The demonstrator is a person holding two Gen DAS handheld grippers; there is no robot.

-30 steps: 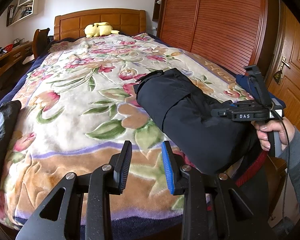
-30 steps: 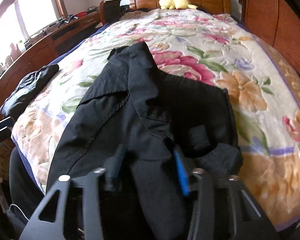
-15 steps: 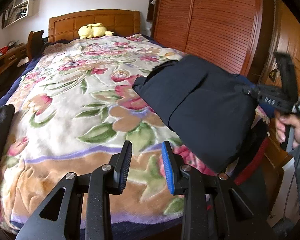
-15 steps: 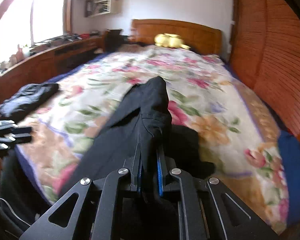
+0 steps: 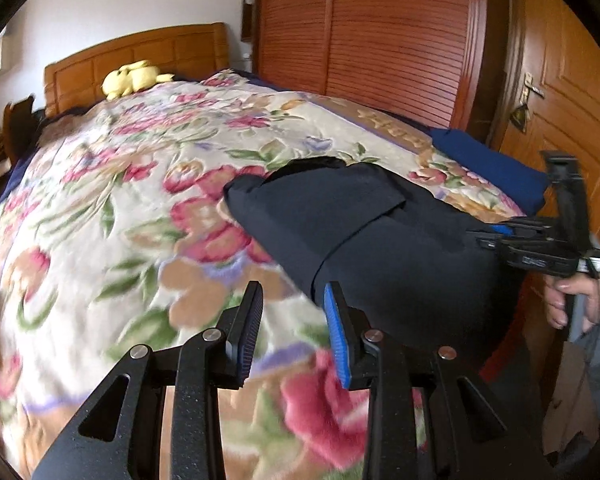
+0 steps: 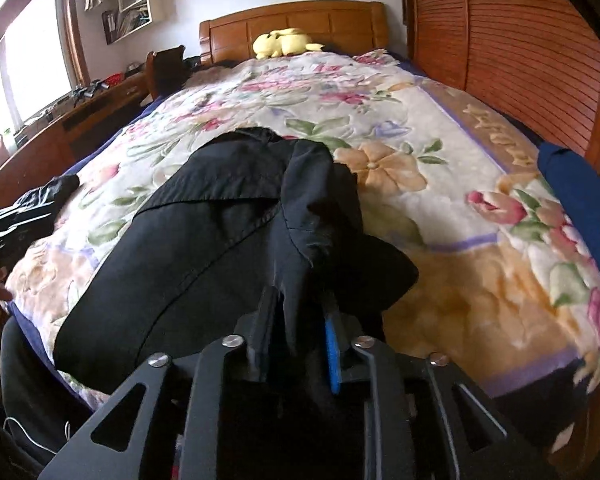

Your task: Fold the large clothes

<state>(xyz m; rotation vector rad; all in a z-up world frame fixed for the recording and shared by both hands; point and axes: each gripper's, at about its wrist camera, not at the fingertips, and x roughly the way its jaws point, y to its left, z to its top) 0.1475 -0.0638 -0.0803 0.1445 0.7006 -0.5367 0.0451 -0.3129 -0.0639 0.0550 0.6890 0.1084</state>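
A large black garment (image 5: 372, 240) lies partly folded on the floral blanket (image 5: 120, 208) near the bed's foot; it also shows in the right wrist view (image 6: 220, 232). My left gripper (image 5: 294, 308) is open and empty, just left of the garment's near edge. My right gripper (image 6: 300, 316) is shut on a bunched edge of the black garment; in the left wrist view the right gripper (image 5: 496, 236) shows at the right with cloth in its jaws.
A yellow plush toy (image 6: 284, 42) lies by the wooden headboard (image 6: 300, 24). A second dark garment (image 6: 40, 200) lies at the bed's left edge. A slatted wardrobe (image 5: 380, 40) and a door (image 5: 560, 100) stand right. A desk (image 6: 80, 120) runs along the left.
My right gripper lifted the garment's edge, then lowered it toward the blanket, still gripping. My left gripper stayed open and shifted rightward, closer to the garment.
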